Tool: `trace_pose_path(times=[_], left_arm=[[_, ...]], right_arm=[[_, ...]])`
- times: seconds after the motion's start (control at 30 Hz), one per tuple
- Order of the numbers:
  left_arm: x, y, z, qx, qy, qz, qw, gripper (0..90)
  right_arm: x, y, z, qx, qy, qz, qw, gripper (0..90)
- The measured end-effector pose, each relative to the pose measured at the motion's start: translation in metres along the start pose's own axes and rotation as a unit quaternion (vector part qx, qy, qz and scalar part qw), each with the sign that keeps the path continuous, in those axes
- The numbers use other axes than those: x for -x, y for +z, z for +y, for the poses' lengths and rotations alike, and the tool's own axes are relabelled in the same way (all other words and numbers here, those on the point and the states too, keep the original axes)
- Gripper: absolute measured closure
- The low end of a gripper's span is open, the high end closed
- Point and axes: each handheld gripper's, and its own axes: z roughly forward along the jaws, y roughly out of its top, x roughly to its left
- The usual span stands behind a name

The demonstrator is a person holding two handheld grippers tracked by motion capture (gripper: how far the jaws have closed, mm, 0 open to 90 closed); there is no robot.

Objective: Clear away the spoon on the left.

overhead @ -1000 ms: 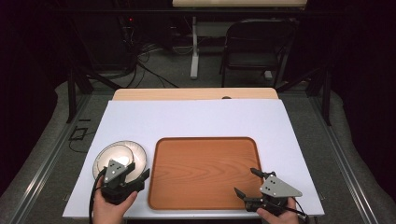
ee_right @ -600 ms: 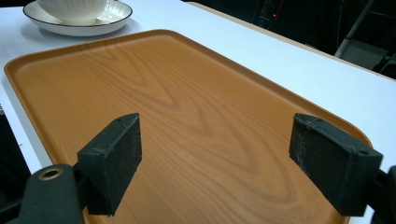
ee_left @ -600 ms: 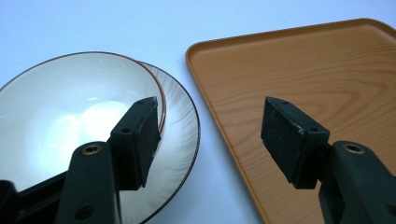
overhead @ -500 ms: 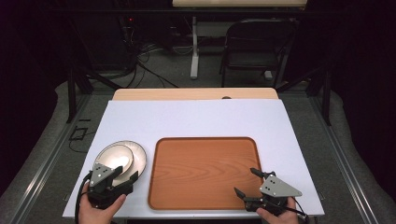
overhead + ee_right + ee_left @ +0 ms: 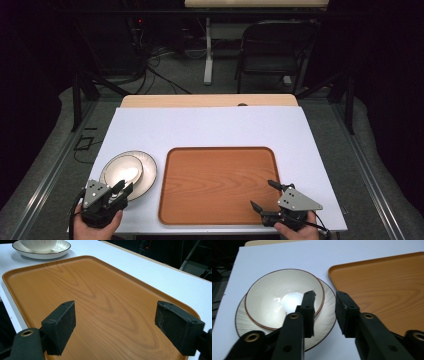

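My left jaws have just been closing astride the bowl's (image 5: 279, 296) near rim; my right jaws gape over the tray (image 5: 100, 302).

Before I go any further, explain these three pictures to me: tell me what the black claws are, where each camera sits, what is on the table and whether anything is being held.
The black claws are hand-held grippers: a person holds one in each hand. The high view looks down from above the person's side of the table, showing the left gripper and the right gripper. The other two pictures come from cameras riding on the grippers, looking along their own jaws.

On the white table lie a wooden tray, bare, and to its left a bowl standing on a plate.

The left gripper's jaws have just been closing. They straddle the near rims of the bowl and plate, one pad over the bowl, but whether they press yet I cannot tell. The right gripper hangs open over the tray's near corner, holding nothing.
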Motion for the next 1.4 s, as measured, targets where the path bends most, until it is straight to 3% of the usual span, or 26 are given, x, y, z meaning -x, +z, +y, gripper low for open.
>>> trace_pose_path(times=[0.17,0.33,0.7,0.97,1.4], left_arm=[[-0.005,0.001,-0.004,-0.008,-0.007,0.002,0.9999,82.8],[-0.009,0.001,-0.008,-0.007,-0.014,0.007,0.9999,89.4],[-0.017,0.002,-0.017,-0.014,-0.029,0.01,0.9994,90.0],[-0.025,0.002,-0.021,-0.013,-0.031,0.032,0.9989,90.0],[-0.059,0.005,-0.021,0.01,-0.06,0.083,0.9947,90.0]], right_arm=[[0.0,0.0,0.0,0.0,0.0,0.0,1.0,16.8],[0.0,0.0,0.0,0.0,-0.001,0.0,1.0,16.7],[0.0,0.0,0.0,-0.001,-0.001,0.0,1.0,16.8],[0.0,0.0,0.0,-0.001,-0.001,0.001,1.0,16.8],[0.0,0.0,0.0,-0.001,-0.001,0.001,1.0,16.7]])
